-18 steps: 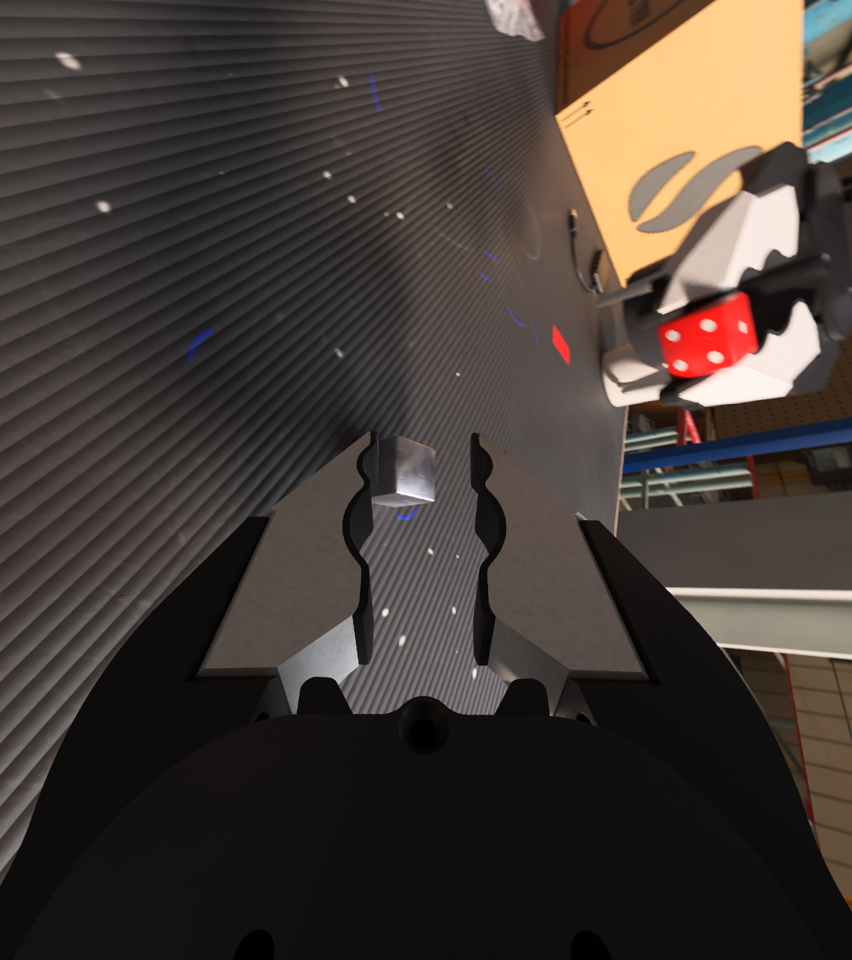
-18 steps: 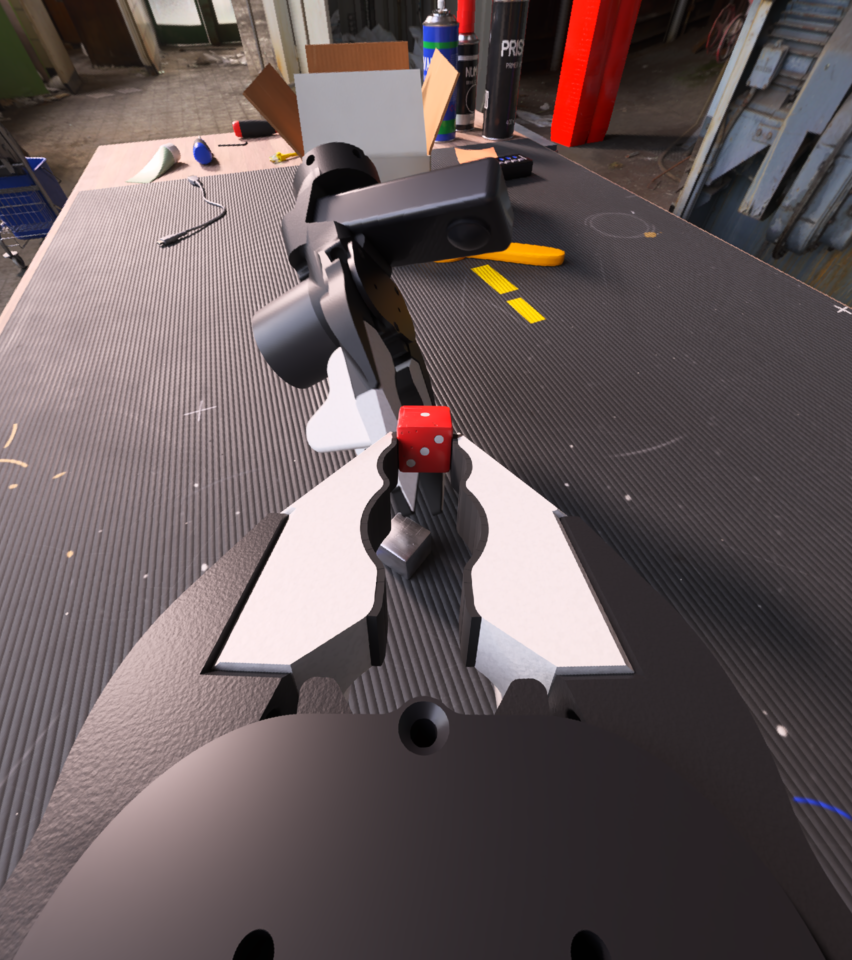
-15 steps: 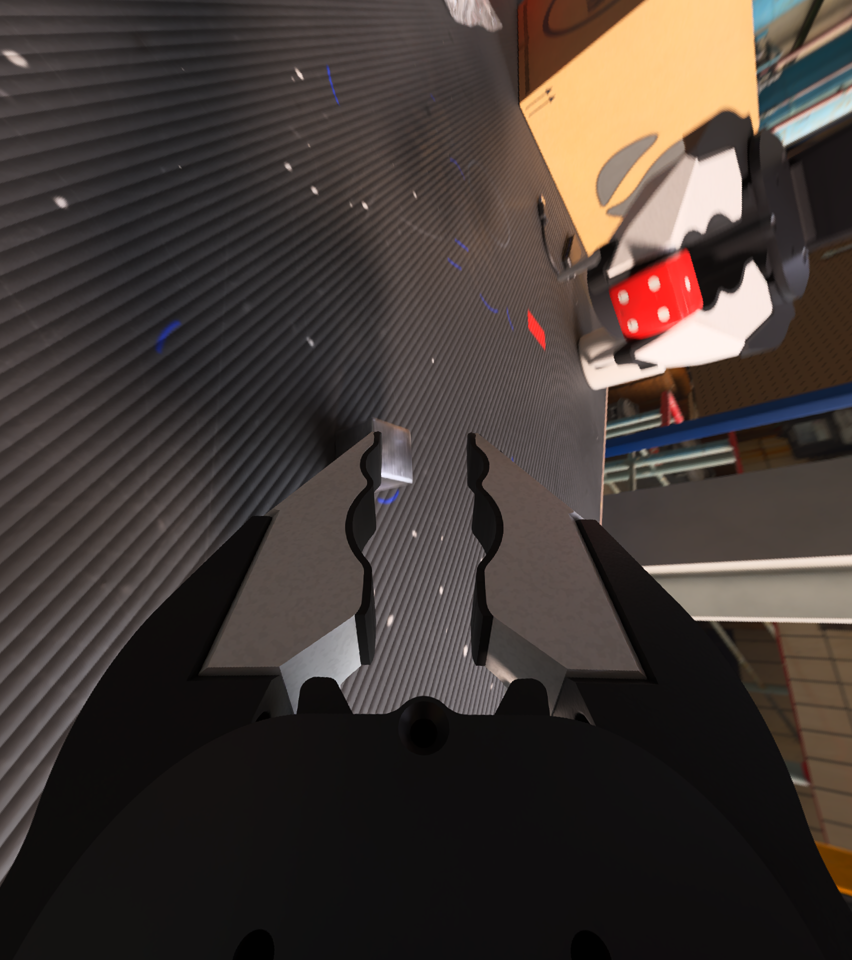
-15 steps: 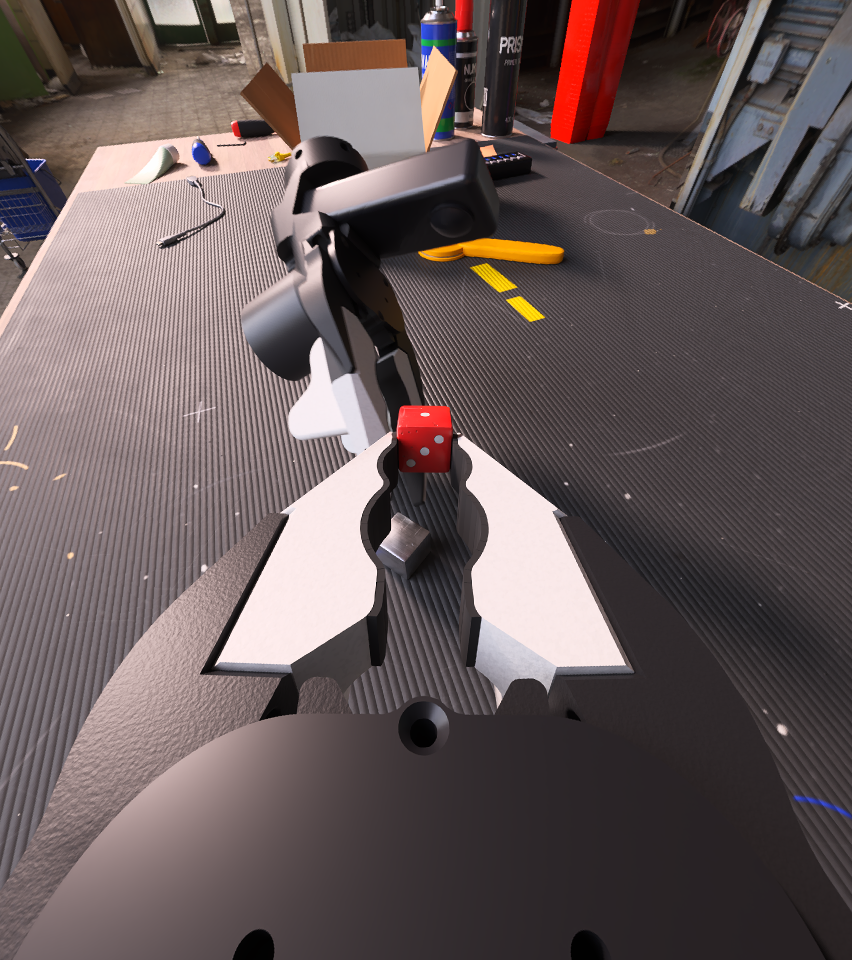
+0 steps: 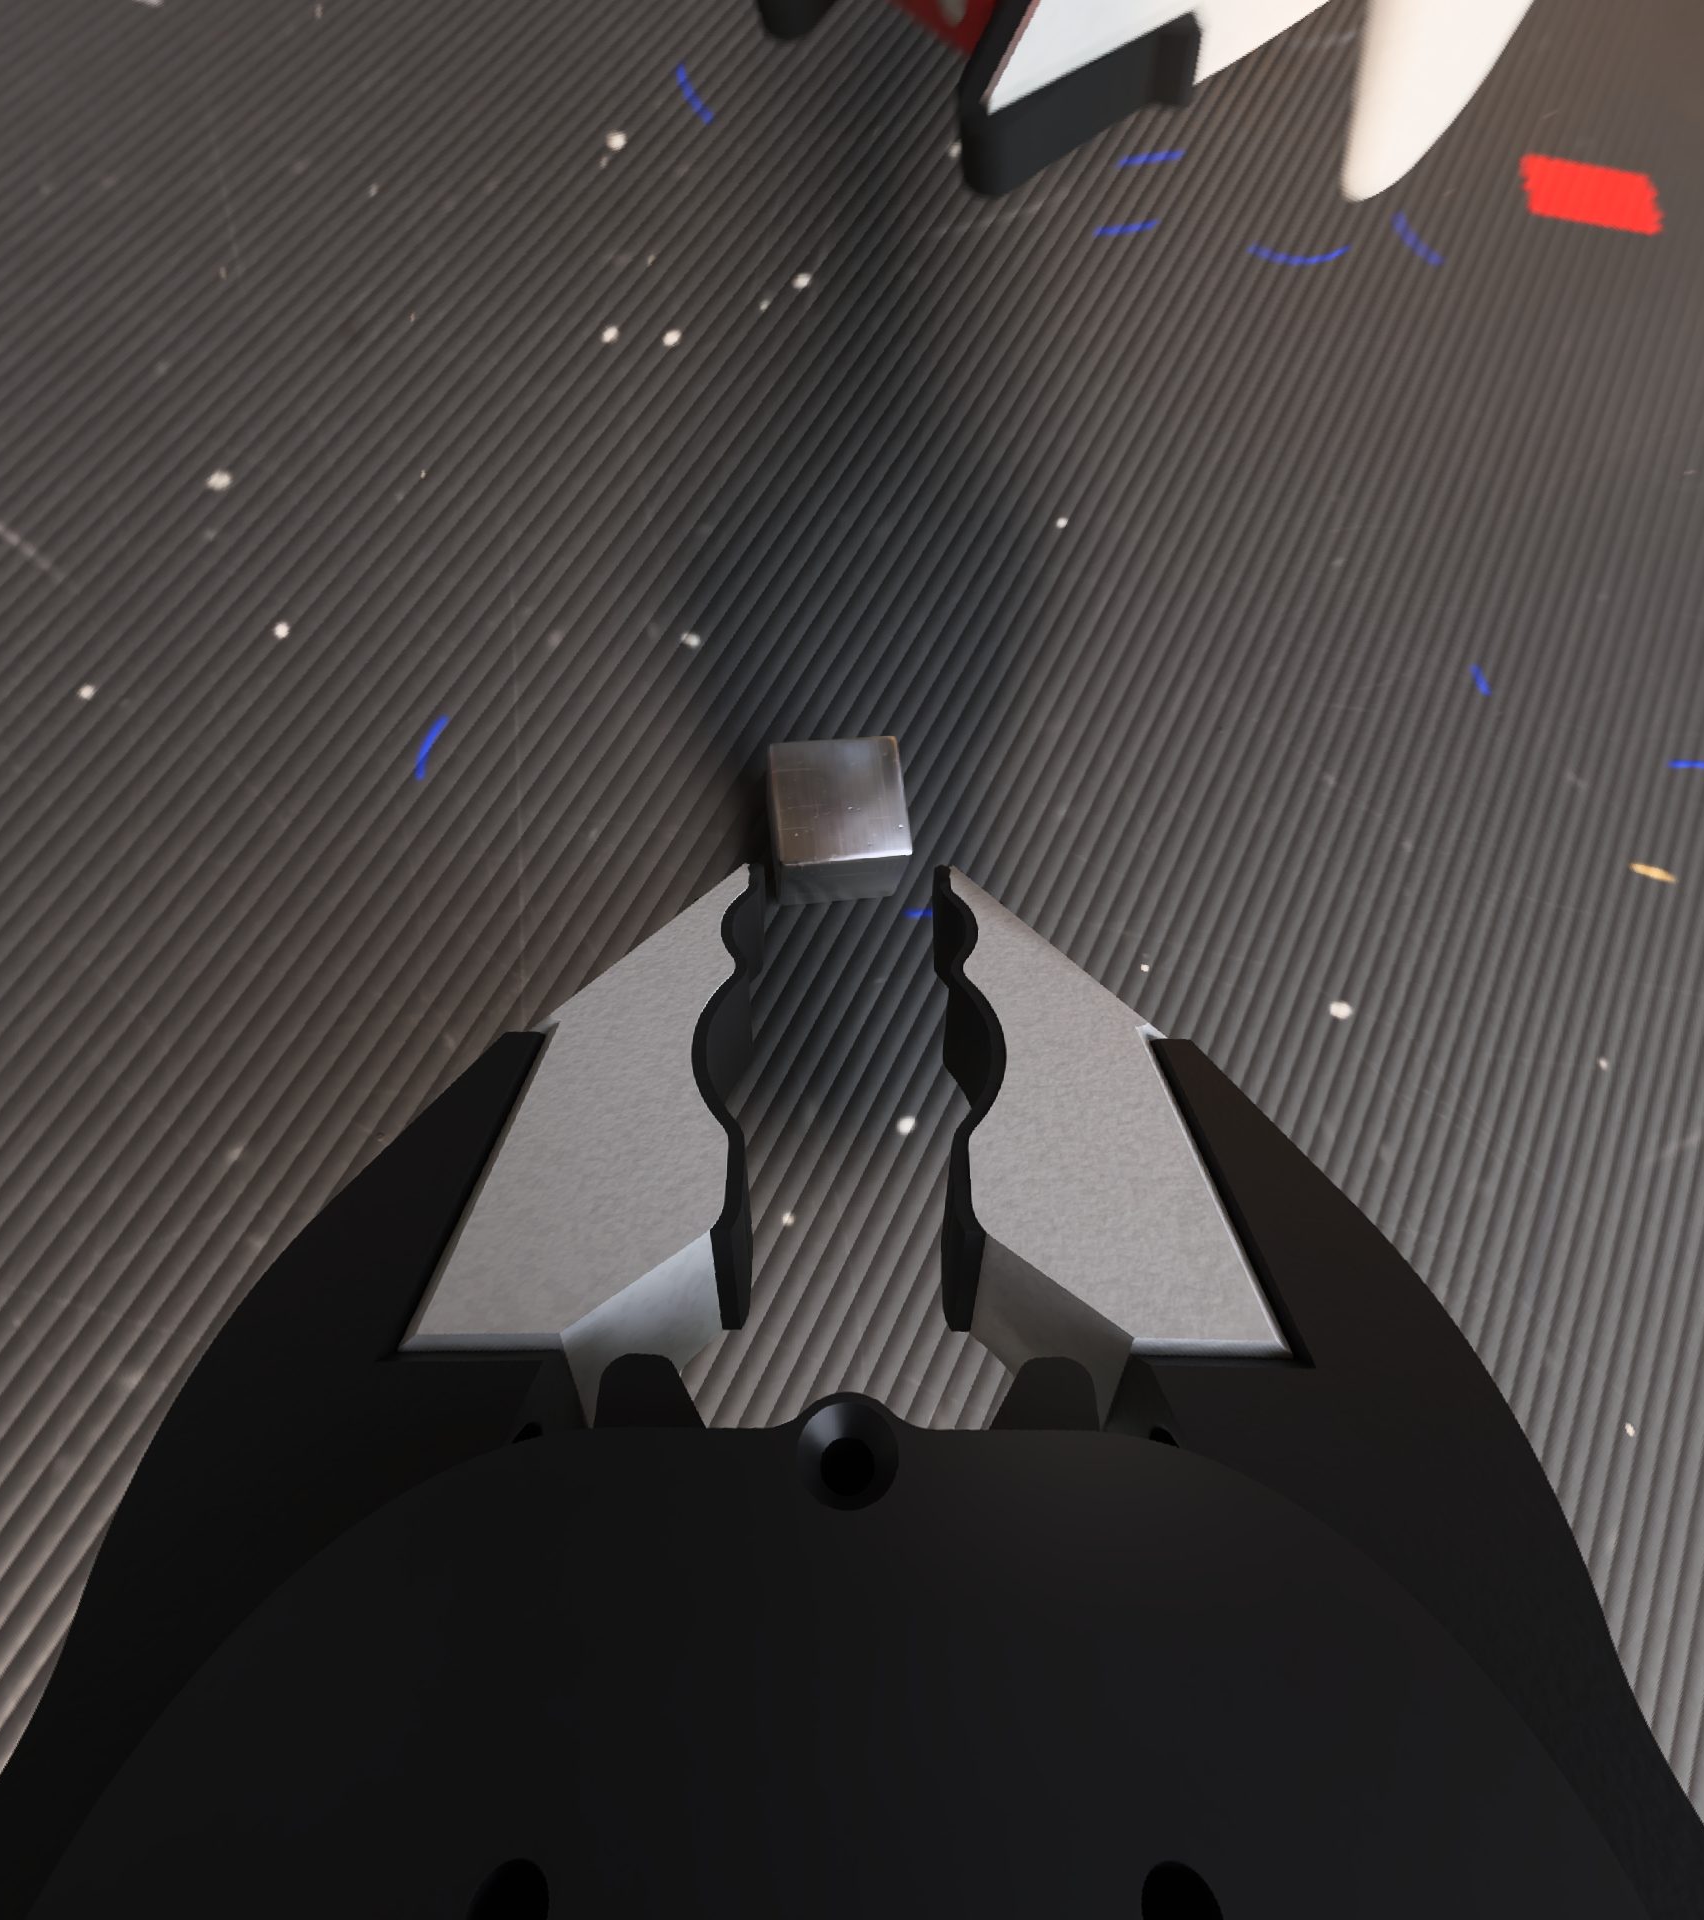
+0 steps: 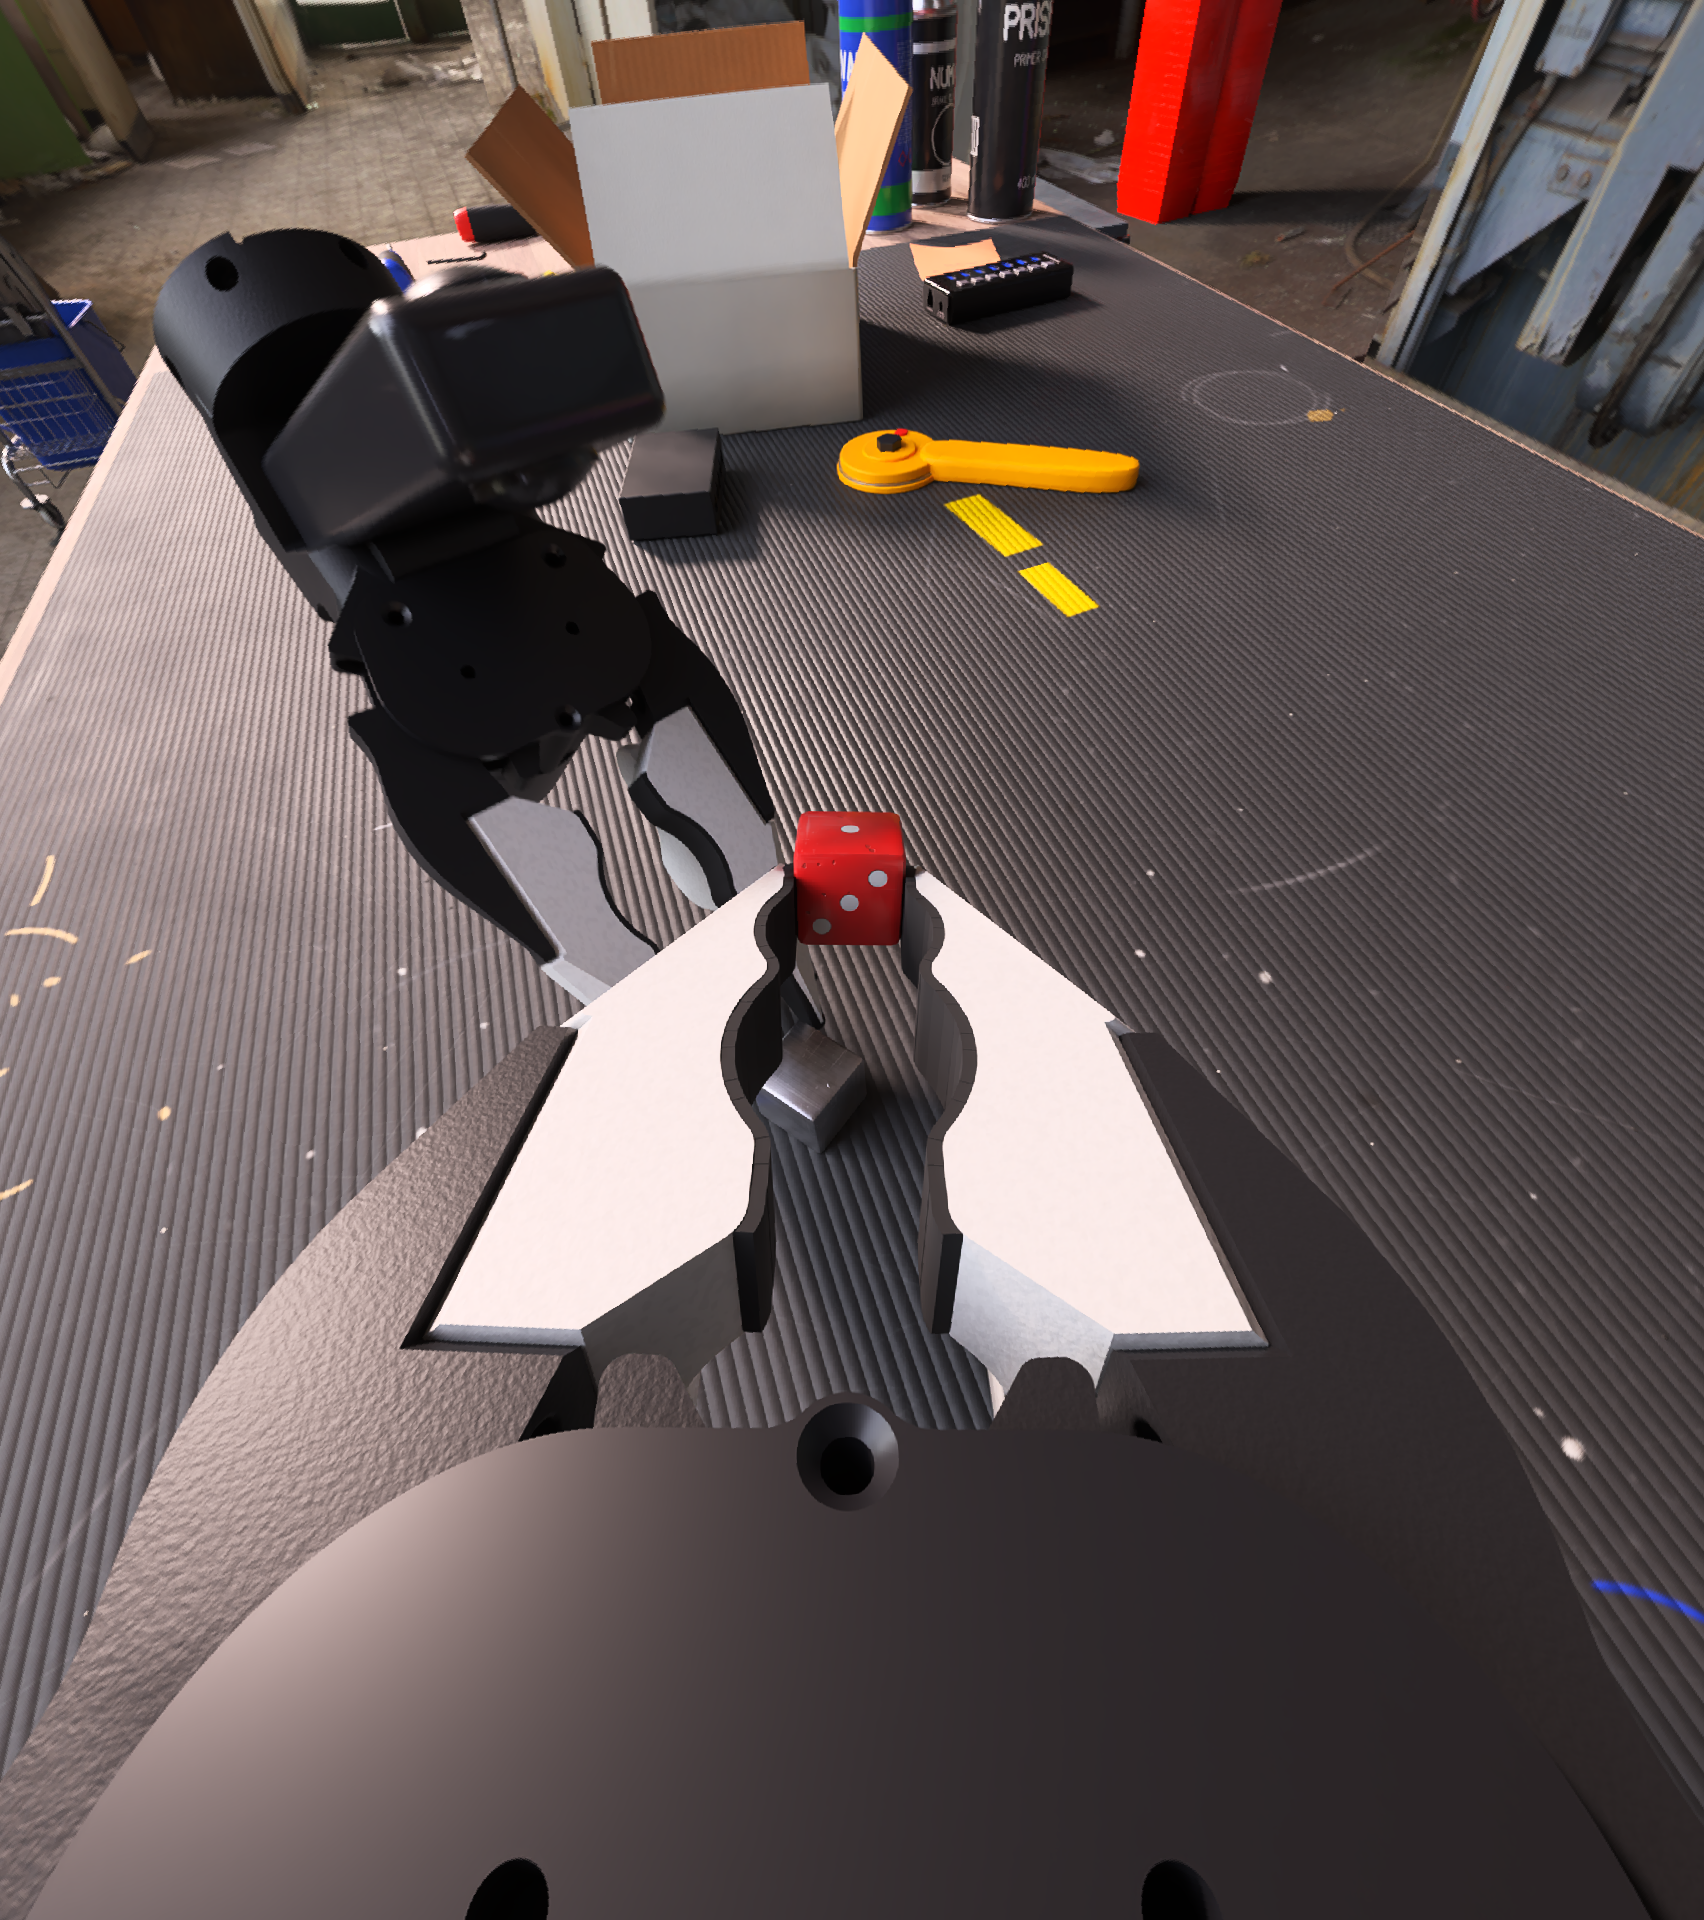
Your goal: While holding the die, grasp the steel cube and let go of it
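Observation:
The steel cube (image 5: 835, 821) lies on the dark ribbed mat (image 5: 308, 416), just beyond my left gripper (image 5: 845, 883). That gripper is open and empty, and the cube sits close by its left fingertip, outside the jaws. My right gripper (image 6: 848, 894) is shut on the red die (image 6: 848, 878) and holds it above the mat. In the right wrist view the steel cube (image 6: 812, 1091) shows below, between my fingers, with the left gripper (image 6: 650, 883) slanting down toward it from the upper left. The right gripper (image 5: 1087, 83) shows at the top edge of the left wrist view.
A white cardboard box (image 6: 723, 239) with open flaps stands at the far end of the table. A black block (image 6: 671, 483), a yellow tool (image 6: 983, 462), a black strip (image 6: 999, 286) and spray cans (image 6: 931, 104) are near it. The table's left edge (image 6: 17, 644) runs alongside.
The left gripper has swung and tilted to look down at the mat. The cube now lies just past its tips rather than against the left finger. The right gripper still holds the die.

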Controlling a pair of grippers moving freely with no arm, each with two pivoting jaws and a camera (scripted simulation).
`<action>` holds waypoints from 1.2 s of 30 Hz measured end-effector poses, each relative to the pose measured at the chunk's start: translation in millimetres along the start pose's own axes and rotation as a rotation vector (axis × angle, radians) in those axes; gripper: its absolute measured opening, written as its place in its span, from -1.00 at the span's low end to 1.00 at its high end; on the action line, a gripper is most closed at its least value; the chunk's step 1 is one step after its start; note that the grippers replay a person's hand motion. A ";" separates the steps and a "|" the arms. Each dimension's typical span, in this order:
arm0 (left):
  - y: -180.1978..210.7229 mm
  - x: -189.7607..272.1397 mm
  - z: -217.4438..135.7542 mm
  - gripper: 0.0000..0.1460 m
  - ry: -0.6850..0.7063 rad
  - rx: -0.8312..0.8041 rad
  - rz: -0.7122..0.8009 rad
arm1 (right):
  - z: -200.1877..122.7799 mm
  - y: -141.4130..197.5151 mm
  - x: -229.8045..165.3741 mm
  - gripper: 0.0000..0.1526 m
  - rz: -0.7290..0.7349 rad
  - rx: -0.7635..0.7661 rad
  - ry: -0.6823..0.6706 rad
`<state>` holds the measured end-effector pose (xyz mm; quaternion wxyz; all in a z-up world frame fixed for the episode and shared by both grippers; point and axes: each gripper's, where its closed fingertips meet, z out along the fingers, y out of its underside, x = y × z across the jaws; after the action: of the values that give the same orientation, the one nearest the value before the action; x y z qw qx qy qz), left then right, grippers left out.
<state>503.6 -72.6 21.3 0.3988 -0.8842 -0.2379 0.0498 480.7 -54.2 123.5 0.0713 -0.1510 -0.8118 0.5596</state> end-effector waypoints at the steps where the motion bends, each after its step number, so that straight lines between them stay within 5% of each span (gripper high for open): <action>1: 1.8 -1.3 3.0 -0.56 -0.018 -0.019 -0.013 | -0.4 0.2 0.0 -0.75 -0.001 0.000 0.000; 11: -5.2 -1.1 12.6 -0.51 -0.095 0.020 -0.118 | -2.1 1.0 1.4 -0.75 -0.001 0.012 -0.003; 17: -6.3 -4.5 17.0 -0.58 -0.193 0.050 -0.046 | -2.6 1.2 2.3 -0.75 -0.005 0.016 -0.001; 36: -11.0 -5.7 21.5 -0.63 -0.046 0.046 0.057 | -8.2 3.9 12.4 -0.75 0.027 0.025 0.005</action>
<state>488.4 -54.3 14.2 0.4118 -0.8798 -0.2207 0.0870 472.0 -41.7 122.2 0.0677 -0.1626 -0.8025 0.5701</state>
